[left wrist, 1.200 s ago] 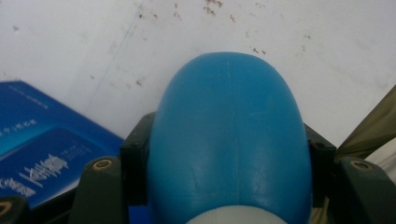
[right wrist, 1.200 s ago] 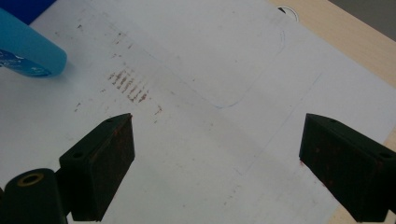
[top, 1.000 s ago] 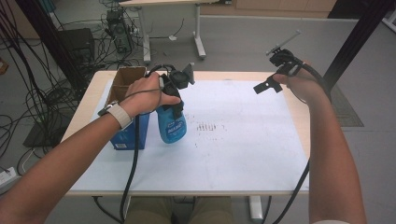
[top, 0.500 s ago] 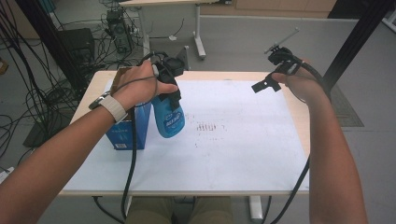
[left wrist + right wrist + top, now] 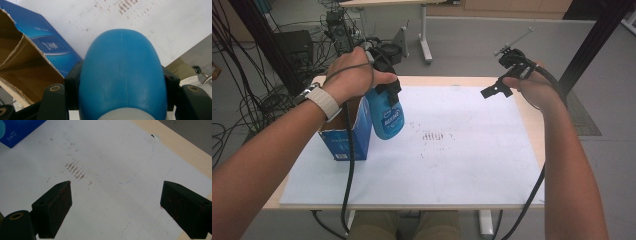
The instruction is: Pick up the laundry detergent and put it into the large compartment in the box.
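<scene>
A blue plastic bottle [image 5: 387, 118] with a white neck hangs just above the white sheet, with my left gripper [image 5: 384, 84] shut on its upper part. In the left gripper view the bottle [image 5: 122, 72] bulges between the two jaws of the left gripper [image 5: 122, 83], pressed on both sides. An open blue cardboard box [image 5: 346, 134] stands right beside the bottle on its left; its brown inside [image 5: 22, 67] looks empty. My right gripper [image 5: 492, 91] hovers open over the far right of the table, and in its own view the right gripper [image 5: 115, 205] holds nothing.
A white sheet [image 5: 472, 165] covers most of the wooden table [image 5: 532, 125]. Red-brown smudges [image 5: 432, 136] mark its middle, also seen as smudges [image 5: 75, 170] below the right gripper. Cables and equipment [image 5: 287, 45] crowd the floor at the far left.
My left gripper has lifted the bottle off the sheet and carried it up and slightly left, closer to the box. The right gripper has barely moved.
</scene>
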`<state>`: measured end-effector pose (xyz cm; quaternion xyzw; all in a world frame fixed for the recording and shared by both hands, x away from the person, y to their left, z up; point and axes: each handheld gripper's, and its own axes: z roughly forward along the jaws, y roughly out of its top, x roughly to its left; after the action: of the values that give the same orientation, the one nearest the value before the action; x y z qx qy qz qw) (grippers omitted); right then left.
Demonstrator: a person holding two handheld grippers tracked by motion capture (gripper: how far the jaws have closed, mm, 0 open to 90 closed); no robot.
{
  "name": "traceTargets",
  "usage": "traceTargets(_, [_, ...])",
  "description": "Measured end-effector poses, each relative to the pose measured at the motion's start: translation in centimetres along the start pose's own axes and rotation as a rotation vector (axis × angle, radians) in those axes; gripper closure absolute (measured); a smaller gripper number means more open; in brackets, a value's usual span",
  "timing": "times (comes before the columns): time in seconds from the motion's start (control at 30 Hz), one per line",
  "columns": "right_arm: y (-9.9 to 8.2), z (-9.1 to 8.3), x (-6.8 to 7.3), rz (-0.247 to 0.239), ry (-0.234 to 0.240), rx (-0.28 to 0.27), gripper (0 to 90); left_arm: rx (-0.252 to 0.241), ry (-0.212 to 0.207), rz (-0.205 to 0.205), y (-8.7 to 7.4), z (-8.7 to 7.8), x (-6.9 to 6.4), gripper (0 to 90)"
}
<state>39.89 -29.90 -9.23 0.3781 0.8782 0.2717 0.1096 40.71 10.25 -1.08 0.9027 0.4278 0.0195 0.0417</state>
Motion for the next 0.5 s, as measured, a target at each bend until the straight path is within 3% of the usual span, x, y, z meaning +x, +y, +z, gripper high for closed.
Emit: traceTargets(0.5, [0.1, -0.7, 0.7, -0.018, -0.008, -0.007, 10.2, 0.003, -0.016, -0.087, -0.6, -3.0, 0.6, 38.3])
